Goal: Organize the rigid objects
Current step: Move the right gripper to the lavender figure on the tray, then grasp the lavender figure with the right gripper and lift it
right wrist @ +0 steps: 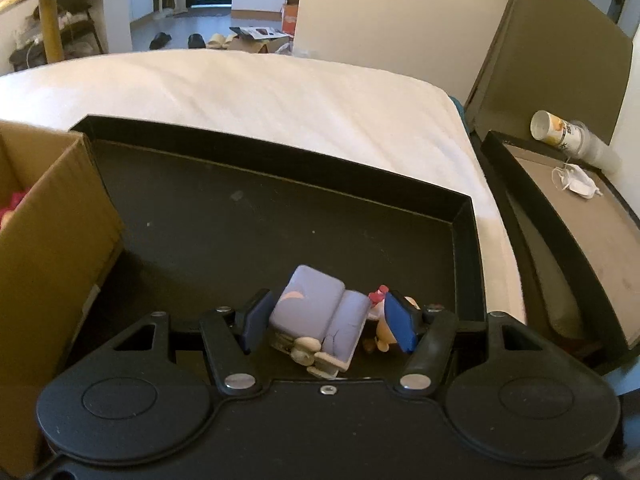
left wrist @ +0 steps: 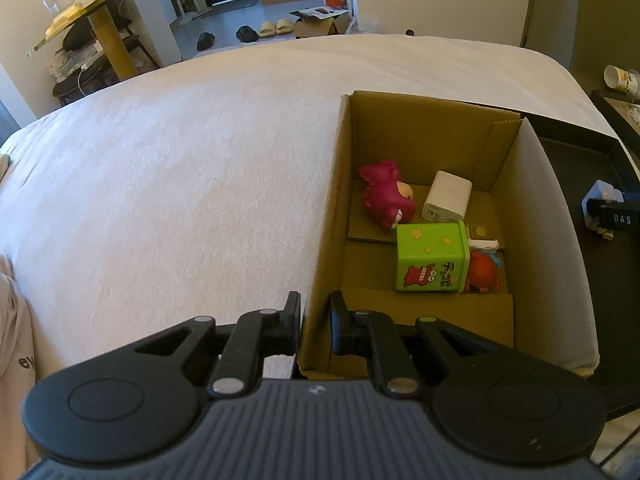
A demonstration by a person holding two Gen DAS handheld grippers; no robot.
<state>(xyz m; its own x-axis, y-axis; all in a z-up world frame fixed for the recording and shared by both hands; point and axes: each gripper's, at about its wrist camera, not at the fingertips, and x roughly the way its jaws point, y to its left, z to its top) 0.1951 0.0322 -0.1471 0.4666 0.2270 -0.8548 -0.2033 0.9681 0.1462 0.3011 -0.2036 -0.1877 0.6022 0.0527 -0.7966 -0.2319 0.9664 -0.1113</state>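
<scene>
two containers sit side by side on the white bed (left wrist: 180,168): a cardboard box (left wrist: 332,208) and a black tray (right wrist: 280,208), their walls touching or nearly so. the left gripper (left wrist: 315,320) straddles the box's near-left wall with a narrow gap between its fingers, clamping nothing visible. inside the box lie a pink dinosaur toy (left wrist: 386,196), a white charger (left wrist: 446,198), a green tin (left wrist: 432,258) and an orange figure (left wrist: 484,270). the right gripper (right wrist: 327,320) has its fingers spread around a lilac sofa toy (right wrist: 320,320) low in the tray's near end; contact is unclear. most of the tray floor is bare. beyond the bed, slippers (left wrist: 276,27) lie on a grey floor.
</scene>
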